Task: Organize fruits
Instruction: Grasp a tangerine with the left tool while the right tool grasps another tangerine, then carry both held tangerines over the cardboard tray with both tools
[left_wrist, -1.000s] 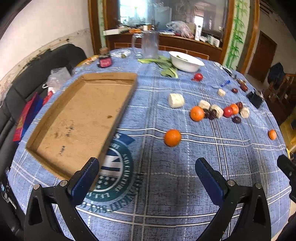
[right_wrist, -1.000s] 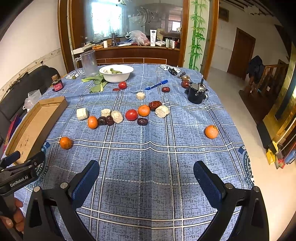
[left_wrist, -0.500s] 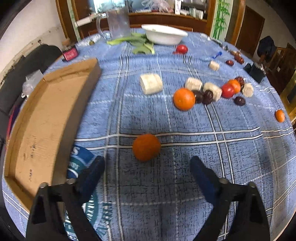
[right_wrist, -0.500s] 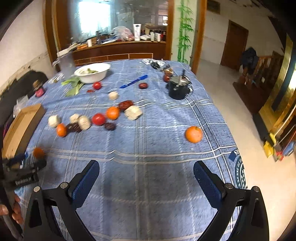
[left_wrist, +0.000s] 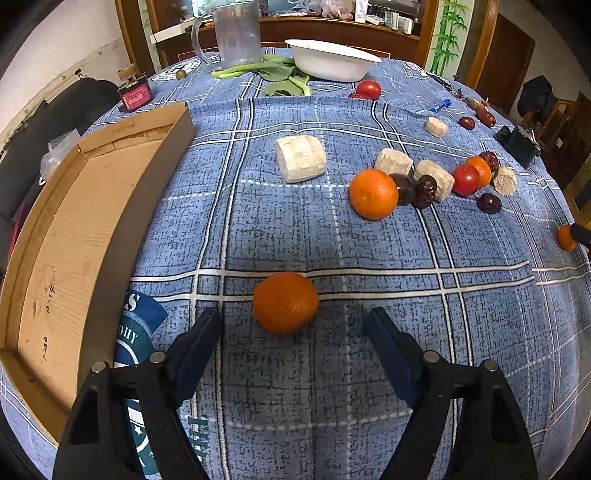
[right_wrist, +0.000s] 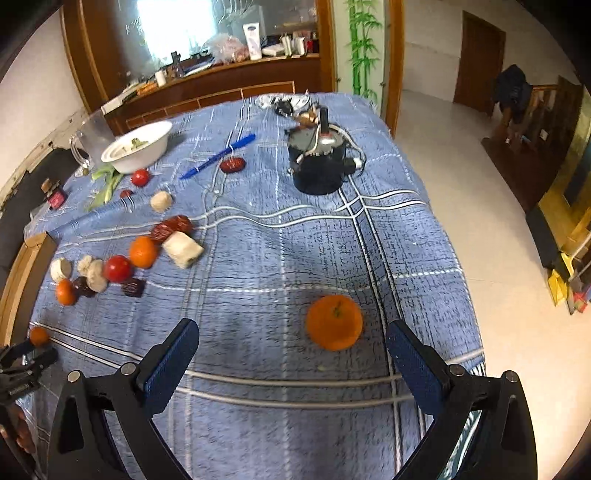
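The left hand-held gripper points down at the blue plaid cloth on the counter, its jaws spread and just now closing in, with nothing yet pressed between them. A mandarin lies right ahead of the blue pads, just beyond the tips and touching neither. To its left sits the shallow cardboard tray, bare inside.

Farther back, a second mandarin rests against dark jujubes, with pale cut pieces and a tomato in the same loose cluster. A white bowl, leafy greens and a clear jug stand at the far edge.

The right hand-held gripper is also spread wide and holds nothing. An orange lies on the cloth ahead of it, nearer its right pad but apart from it. Beyond stand a black pot and a blue pen. This view is slightly smeared, so the small dark fruit at its left are probably jujubes too
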